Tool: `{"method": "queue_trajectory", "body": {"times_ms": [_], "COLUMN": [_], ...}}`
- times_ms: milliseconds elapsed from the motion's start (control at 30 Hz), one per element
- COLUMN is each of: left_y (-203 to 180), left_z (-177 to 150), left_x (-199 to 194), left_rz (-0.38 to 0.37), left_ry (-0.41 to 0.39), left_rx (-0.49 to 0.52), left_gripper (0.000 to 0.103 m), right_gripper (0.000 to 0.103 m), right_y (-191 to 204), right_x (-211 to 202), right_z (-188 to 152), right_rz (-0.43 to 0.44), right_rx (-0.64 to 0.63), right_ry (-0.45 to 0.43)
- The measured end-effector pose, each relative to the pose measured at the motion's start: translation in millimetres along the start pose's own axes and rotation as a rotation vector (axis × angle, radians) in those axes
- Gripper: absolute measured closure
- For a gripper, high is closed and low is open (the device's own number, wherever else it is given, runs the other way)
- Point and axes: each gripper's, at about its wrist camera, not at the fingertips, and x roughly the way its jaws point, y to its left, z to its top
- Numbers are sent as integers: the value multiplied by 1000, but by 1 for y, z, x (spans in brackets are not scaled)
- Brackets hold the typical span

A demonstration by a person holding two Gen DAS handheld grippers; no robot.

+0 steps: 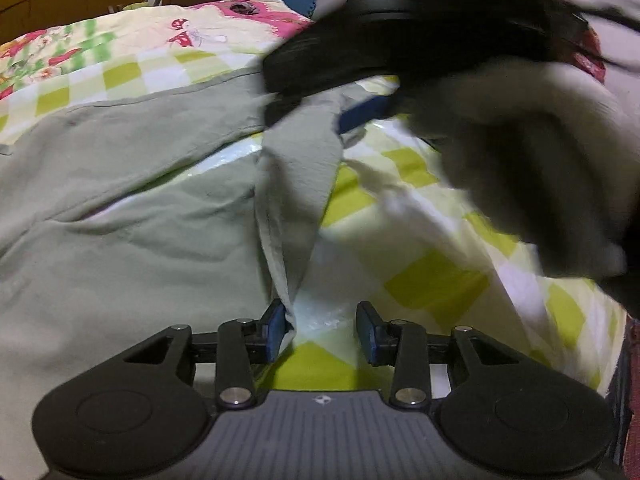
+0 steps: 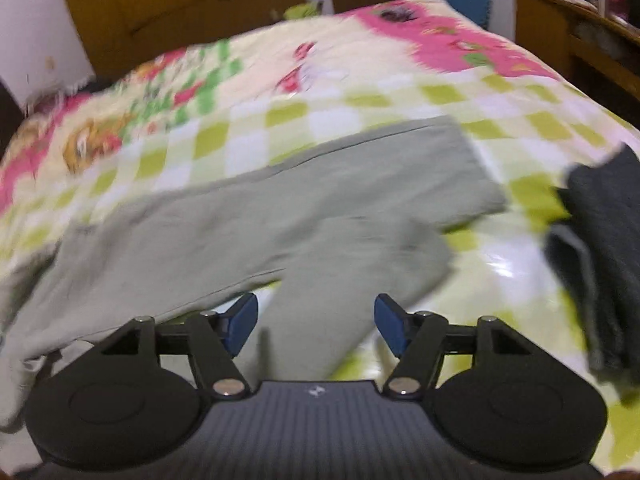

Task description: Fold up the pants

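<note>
Pale green pants (image 1: 140,200) lie spread on the bed, both legs (image 2: 280,208) side by side. In the left wrist view a raised fold of the cloth (image 1: 296,184) runs from my left gripper (image 1: 322,330) up towards the blurred right gripper, whose blue pad (image 1: 366,114) shows above it. My left gripper's jaws stand apart, and the cloth edge touches only the left pad (image 1: 275,330). My right gripper (image 2: 316,320) hovers open above the nearer leg, with nothing pressed between its pads.
The bed carries a yellow-green checked sheet (image 2: 500,128) and a pink floral quilt (image 2: 420,40). A dark grey garment (image 2: 592,260) lies at the right. A blurred grey sleeve or glove (image 1: 520,160) fills the right of the left wrist view. Wooden wardrobes (image 2: 180,8) and a desk (image 2: 560,32) stand behind.
</note>
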Motion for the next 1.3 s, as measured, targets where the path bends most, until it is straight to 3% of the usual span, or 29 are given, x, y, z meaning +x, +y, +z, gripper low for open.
{"method": "queue_trajectory", "body": {"times_ms": [100, 167, 267, 300, 400, 500, 600, 700, 800, 833, 900, 967, 1133, 1167, 1233, 1267, 1300], "left_y": [-5, -4, -1, 0, -2, -9, -22, -35, -41, -41, -44, -47, -55, -56, -59, -59, -59], "left_z": [-4, -5, -6, -7, -6, -4, -7, -12, -15, -14, -12, -12, -16, -17, -17, -17, -16], "left_x": [-2, -6, -11, -12, -17, -20, -21, -19, -25, -25, -26, -26, -28, -26, -25, -25, -26], "left_rz": [-12, -22, -23, -25, -19, -28, -42, -25, -25, -22, -7, 10, 39, 44, 52, 52, 50], "left_ry": [-10, -18, -21, -20, -23, -28, -16, 8, 16, 19, 26, 33, 37, 41, 46, 48, 46], "left_rx": [6, -1, -14, -19, -12, 7, 35, 79, 93, 95, 102, 111, 129, 129, 131, 131, 129], "left_gripper": [52, 52, 52, 52, 52, 51, 50, 49, 46, 46, 46, 46, 46, 46, 46, 46, 46], "right_gripper": [36, 41, 89, 98, 101, 101, 98, 92, 89, 85, 59, 48, 39, 41, 67, 95, 99], "right_y": [7, -7, -33, -43, -71, -107, -143, -175, -185, -182, -171, -156, -145, -146, -153, -161, -169], "right_x": [27, 31, 17, 9, -26, -62, -86, -86, -94, -95, -95, -91, -77, -74, -62, -60, -59], "right_z": [1, 2, 2, 2, -6, -29, -61, -91, -111, -112, -111, -107, -108, -109, -111, -113, -115], "right_rz": [-159, -159, -107, -81, -59, -19, -39, -93, -64, -45, 4, 43, 117, 97, 75, 92, 134], "right_rx": [-7, 55, 140, 179, 226, 344, 453, 548, 600, 596, 578, 555, 603, 599, 647, 693, 744], "right_ry": [28, 26, 23, 23, -28, -81, -117, -65, -75, -71, -78, -82, -101, -109, -90, -76, -73]}}
